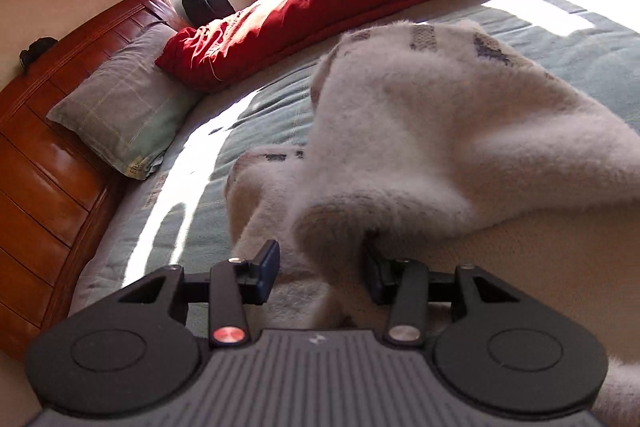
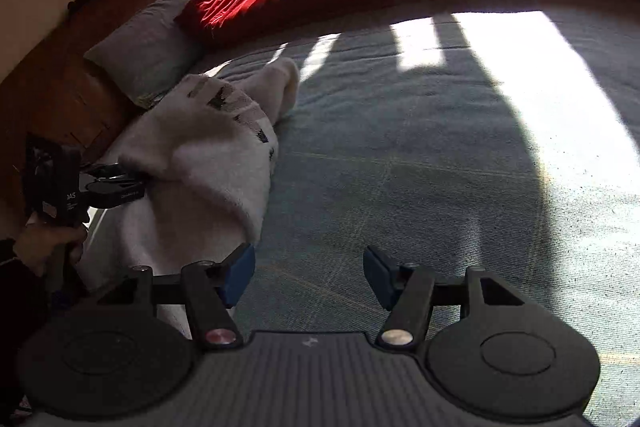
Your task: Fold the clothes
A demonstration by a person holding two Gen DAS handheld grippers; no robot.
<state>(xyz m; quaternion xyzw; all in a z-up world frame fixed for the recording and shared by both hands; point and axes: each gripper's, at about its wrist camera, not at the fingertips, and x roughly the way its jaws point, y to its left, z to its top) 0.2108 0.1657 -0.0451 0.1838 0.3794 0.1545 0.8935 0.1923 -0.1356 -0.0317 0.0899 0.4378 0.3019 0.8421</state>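
The left gripper point(image 1: 320, 273) has its fingers spread wide, a bunched fold of the white sweater point(image 1: 420, 131) lying between and over them, not pinched. The right gripper point(image 2: 310, 275) gapes open over bare bed point(image 2: 400, 167); the sweater lies to its left, stretching away toward the pillow point(image 2: 148, 47)

Each handheld gripper had a ribbed grey plastic body flanked by two round black discs, with black linkage arms carrying blue-padded fingers point(image 1: 267, 269). The left gripper point(image 1: 320, 273) bore one red and one silver pivot cap; the right gripper point(image 2: 310, 277) likewise. A dark sleeve point(image 2: 6, 259) covered the person's wrist.
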